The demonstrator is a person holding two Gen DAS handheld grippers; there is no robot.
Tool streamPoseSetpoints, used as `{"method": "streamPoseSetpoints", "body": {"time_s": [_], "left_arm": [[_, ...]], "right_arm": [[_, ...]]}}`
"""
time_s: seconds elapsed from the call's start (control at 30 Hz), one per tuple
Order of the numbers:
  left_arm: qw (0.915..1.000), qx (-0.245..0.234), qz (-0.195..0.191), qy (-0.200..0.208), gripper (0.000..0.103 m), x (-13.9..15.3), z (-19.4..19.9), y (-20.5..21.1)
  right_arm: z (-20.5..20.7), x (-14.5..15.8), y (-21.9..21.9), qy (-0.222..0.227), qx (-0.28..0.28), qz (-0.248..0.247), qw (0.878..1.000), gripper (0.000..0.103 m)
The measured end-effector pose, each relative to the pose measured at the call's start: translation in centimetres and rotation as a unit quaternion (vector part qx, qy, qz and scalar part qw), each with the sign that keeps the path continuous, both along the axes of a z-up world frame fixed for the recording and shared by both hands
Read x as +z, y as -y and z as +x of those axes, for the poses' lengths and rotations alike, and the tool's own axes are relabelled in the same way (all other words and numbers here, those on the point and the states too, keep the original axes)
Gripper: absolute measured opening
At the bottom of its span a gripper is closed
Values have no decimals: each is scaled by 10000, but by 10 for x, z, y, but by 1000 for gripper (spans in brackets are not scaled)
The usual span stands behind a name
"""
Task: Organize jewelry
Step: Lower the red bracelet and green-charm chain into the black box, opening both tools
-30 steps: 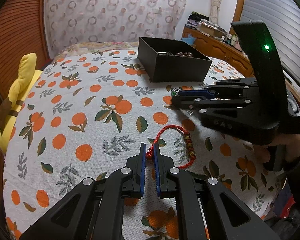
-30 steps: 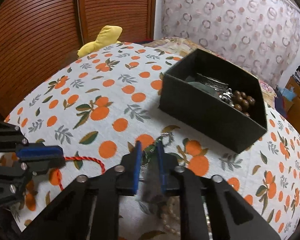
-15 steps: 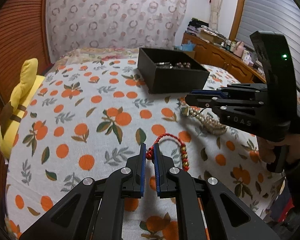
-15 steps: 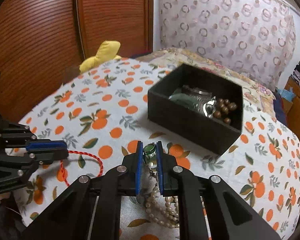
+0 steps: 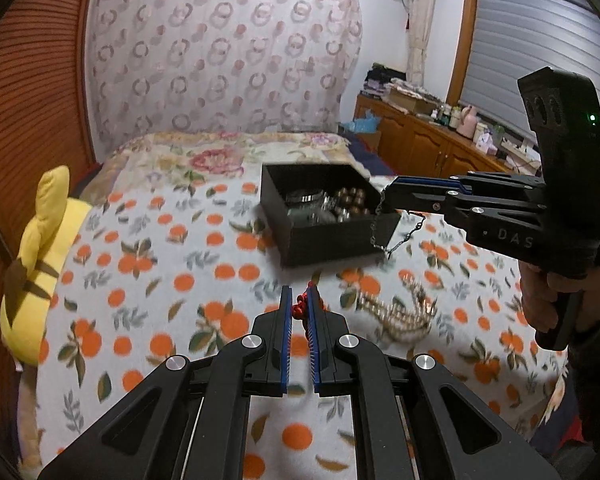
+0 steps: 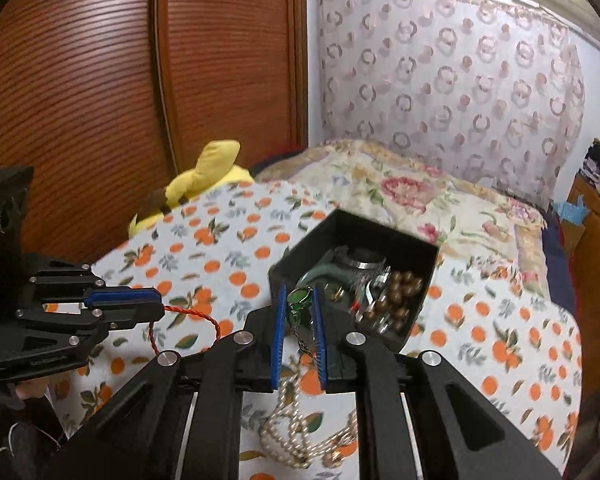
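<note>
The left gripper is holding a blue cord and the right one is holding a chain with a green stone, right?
Not quite. The cord pinched in the left gripper is red, as the left wrist view shows. The right gripper does hold the green-stone chain.

The box (image 6: 416, 304) is open-topped with clear air above it; bare cloth (image 5: 148, 248) lies to its left, pearls (image 6: 296, 436) lie in front.
</note>
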State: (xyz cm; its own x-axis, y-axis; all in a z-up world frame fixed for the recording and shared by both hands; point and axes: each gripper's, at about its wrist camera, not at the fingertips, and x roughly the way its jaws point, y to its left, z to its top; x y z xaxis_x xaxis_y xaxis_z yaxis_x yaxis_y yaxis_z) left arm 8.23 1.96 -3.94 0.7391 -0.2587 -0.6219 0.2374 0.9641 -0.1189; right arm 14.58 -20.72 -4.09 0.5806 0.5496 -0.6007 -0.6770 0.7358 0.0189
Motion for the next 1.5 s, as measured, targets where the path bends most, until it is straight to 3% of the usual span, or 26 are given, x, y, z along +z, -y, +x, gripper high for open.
{"method": "streamPoseSetpoints", "body": {"time_s": [0.4,0.9,1.13,1.5], "left_arm": [[9996,26,-25,278,6,28,40,9],[9997,40,79,237,6,35,92,23],[9998,16,155,145,6,28,111,36],[9997,-59,252,34,7,18,134,50]], "right_arm": [[44,19,17,162,-2,219,9996,15],[86,-34,21,-448,-69,336,9984,16],[90,-38,28,-533,-100,532,9971,23],[95,-37,36,-492,-247,513,9972,23]]}}
